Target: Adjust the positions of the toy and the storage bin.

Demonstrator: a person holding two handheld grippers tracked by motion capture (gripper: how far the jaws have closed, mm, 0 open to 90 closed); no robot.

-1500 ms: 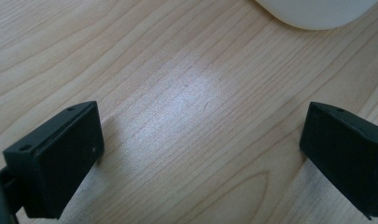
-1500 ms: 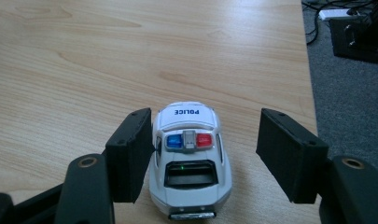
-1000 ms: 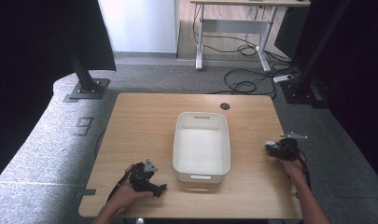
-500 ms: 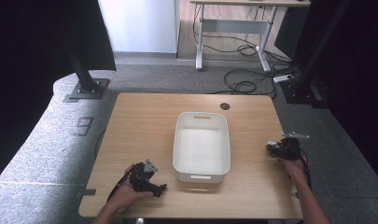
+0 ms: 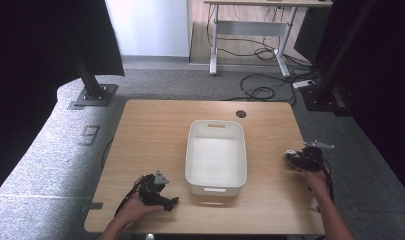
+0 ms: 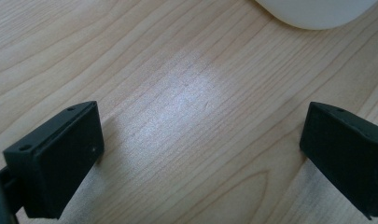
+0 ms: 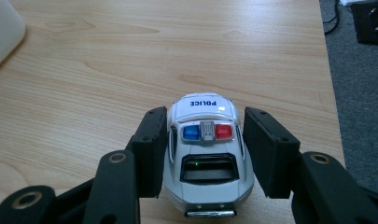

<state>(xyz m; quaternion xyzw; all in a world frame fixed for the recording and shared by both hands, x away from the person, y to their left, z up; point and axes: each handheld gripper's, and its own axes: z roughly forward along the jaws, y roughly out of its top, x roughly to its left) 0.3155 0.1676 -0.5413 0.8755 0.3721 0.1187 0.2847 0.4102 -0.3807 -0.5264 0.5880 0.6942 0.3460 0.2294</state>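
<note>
Small white plastic toy police car [image 7: 206,154] is bracketed by the right gripper [image 7: 205,151] near the right edge of the light wooden table [image 5: 155,130].

The car sits upright on the tabletop, red and blue roof lights up, "POLICE" end pointed away from the gripper camera. The left pad is seen against the car's side; a thin gap is seen at the right pad, so a firm clamp cannot be confirmed. Jaws have just been closing a little with the car between them. In the high view the right gripper [image 5: 301,158] is well right of the white rectangular plastic bin [image 5: 216,178] standing mid-table. The left gripper [image 6: 200,149] is held spread wide over bare wood, nothing between, near the bin's near-left corner.
</note>
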